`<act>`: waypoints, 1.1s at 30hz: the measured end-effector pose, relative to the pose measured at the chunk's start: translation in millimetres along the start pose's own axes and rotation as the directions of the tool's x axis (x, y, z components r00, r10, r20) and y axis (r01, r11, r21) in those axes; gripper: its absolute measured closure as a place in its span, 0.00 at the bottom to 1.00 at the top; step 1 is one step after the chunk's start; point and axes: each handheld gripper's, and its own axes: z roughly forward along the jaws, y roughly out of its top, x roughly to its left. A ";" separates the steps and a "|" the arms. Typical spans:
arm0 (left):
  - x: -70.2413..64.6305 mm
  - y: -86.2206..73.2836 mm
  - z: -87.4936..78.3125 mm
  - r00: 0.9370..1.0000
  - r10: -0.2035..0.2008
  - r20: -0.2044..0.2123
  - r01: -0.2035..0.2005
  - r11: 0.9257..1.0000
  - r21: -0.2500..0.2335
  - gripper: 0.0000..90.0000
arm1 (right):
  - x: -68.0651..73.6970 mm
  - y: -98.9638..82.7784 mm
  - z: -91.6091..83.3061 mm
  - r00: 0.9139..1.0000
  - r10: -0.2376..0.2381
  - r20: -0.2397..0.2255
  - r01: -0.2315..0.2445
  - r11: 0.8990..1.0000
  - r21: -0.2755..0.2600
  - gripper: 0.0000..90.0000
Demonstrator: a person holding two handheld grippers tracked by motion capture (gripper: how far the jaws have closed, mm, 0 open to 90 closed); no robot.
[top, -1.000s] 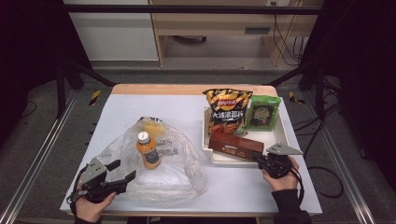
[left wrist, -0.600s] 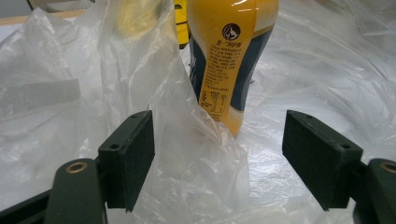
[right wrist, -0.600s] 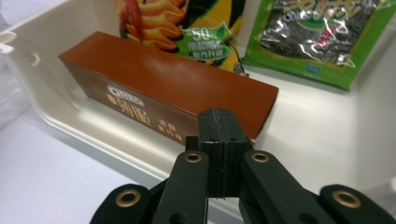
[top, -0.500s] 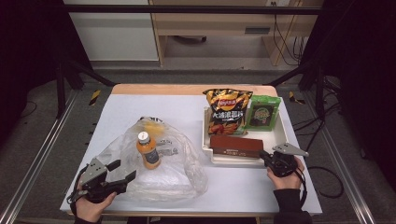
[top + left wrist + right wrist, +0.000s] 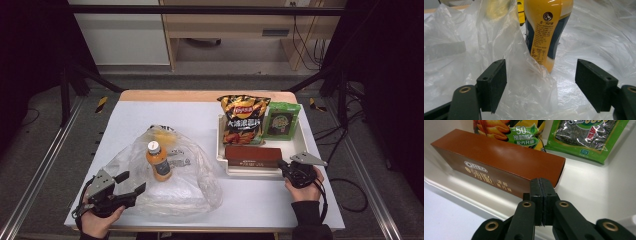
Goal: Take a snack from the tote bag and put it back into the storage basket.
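Two hand-held grippers work here: the left hand-held gripper [image 5: 541, 85], spread around a bag [image 5: 524, 82] fold near the bottle [image 5: 158, 161], should pinch it, while the right hand-held gripper [image 5: 541, 185], pressed together empty, must spread before taking the box [image 5: 499, 167] in the tray [image 5: 300, 145].

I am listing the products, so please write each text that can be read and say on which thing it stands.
"OREO": brown box, Chinese characters beside it.
"-50%": chip bag, with Chinese characters below.
Seaweed packet: white letters, cut off.
Juice bottle: label print too small.
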 end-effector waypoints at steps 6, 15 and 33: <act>0.3 0.0 -0.4 1.000 -0.001 0.000 0.001 1.000 -0.004 0.27 | 0.6 0.5 -2.6 1.000 0.006 -0.012 -0.006 1.000 -0.017 0.96; 1.2 0.4 -1.6 1.000 -0.003 -0.003 0.003 1.000 -0.008 0.27 | 9.7 6.8 -18.1 0.996 0.017 -0.091 -0.026 0.995 -0.100 0.75; 5.5 0.6 -4.3 1.000 -0.019 -0.012 0.019 0.999 -0.026 0.28 | 75.4 51.9 -39.7 0.964 -0.084 -0.253 0.025 0.973 -0.228 0.48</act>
